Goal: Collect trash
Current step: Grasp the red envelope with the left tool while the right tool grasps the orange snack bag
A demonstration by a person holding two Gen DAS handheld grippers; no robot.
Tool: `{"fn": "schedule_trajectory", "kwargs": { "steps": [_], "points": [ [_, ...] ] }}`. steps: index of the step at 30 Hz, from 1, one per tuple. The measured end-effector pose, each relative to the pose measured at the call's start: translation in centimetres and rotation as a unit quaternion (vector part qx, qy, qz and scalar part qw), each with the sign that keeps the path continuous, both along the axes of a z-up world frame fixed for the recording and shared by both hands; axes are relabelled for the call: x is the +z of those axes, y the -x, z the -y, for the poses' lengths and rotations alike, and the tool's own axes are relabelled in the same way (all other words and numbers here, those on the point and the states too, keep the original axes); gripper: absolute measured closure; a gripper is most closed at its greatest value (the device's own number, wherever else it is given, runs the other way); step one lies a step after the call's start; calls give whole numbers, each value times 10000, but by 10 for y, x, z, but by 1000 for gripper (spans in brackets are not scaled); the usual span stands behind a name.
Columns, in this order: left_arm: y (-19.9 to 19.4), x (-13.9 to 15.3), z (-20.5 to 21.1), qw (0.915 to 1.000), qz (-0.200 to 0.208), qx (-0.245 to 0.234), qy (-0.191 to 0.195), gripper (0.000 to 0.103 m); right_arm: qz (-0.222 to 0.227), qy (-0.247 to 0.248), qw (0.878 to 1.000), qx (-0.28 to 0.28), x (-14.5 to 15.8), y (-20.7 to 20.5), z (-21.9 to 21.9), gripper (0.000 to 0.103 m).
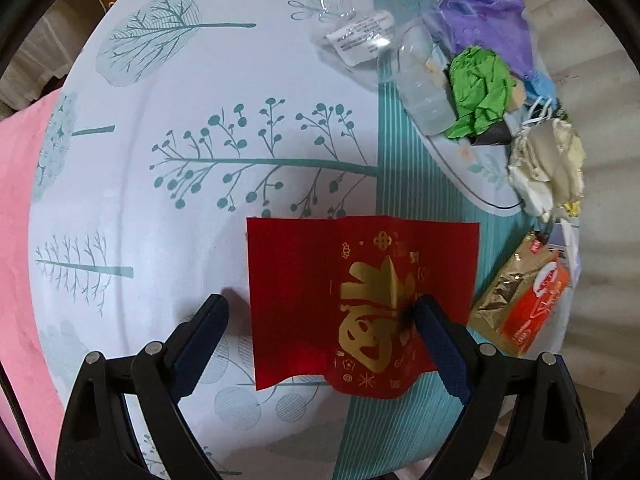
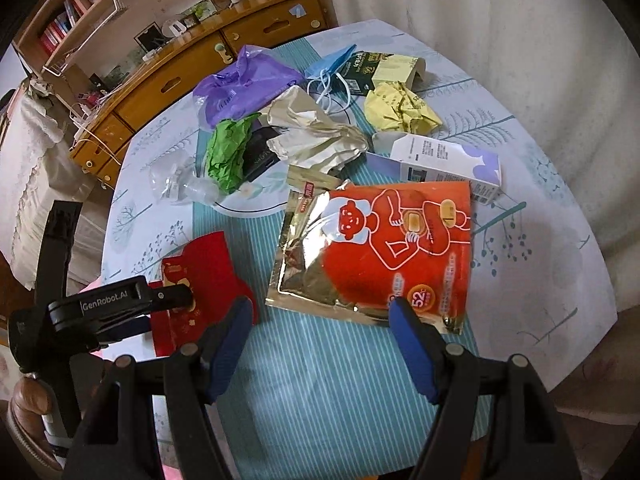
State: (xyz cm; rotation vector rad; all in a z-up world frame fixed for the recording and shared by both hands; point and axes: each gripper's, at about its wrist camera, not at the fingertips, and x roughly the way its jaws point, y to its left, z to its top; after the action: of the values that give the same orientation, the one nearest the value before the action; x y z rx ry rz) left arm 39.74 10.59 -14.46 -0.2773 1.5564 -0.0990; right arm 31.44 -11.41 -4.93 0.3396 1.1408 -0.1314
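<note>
A red envelope (image 1: pixel 360 300) with a gold character lies flat on the tree-print tablecloth (image 1: pixel 200 160). My left gripper (image 1: pixel 322 312) points down at it and is open. Its right fingertip (image 1: pixel 428 312) rests on the envelope, and the left fingertip is on the cloth beside it. In the right wrist view, a red and foil pouch (image 2: pixel 380 256) lies just beyond my right gripper (image 2: pixel 320 312). That gripper is open above the striped runner, with nothing between its fingers. The same envelope (image 2: pixel 208 272) shows to the left there, under the left tool's black housing (image 2: pixel 108 304).
A white plate (image 2: pixel 248 208) holds green crumpled paper (image 2: pixel 228 152) and a pale crumpled wrapper (image 2: pixel 316 136). Around it lie a purple bag (image 2: pixel 240 84), yellow crumpled paper (image 2: pixel 400 108), a white carton (image 2: pixel 448 160) and clear plastic (image 2: pixel 180 184). A wooden cabinet (image 2: pixel 180 76) stands behind the table.
</note>
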Motion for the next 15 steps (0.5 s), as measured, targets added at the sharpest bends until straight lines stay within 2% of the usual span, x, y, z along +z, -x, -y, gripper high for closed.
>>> {"fn": "schedule_trajectory", "kwargs": {
  "steps": [2,3,4,5,7,8,10,15],
  "points": [
    [-2,-1,8,9995,-91,-26,-289,16,1,85,9999,64,-2,-1,1,32],
    [-2,0,12,9987,-126,-63,-485,24,7,144,9998,118,-2,-2,1,32],
    [-2,0,18,9981,-132,-104,-590,34,14,214,9996,192,-3,-3,1,32],
    [-2,2,23,9979,-114,-176,-608,40,21,264,9993,256,-3,-4,1,32],
    [-3,6,35,9988,-77,-395,-288,71,64,394,9981,478,-4,-7,2,32],
    [-3,6,39,9987,-110,-477,-140,75,95,456,9971,603,-3,-10,3,32],
    [-3,9,43,9984,-71,-565,-12,91,166,598,9942,875,-1,-15,5,32],
    [-2,20,46,9967,202,-786,1,94,233,928,9786,1822,-4,-37,14,32]
  ]
}}
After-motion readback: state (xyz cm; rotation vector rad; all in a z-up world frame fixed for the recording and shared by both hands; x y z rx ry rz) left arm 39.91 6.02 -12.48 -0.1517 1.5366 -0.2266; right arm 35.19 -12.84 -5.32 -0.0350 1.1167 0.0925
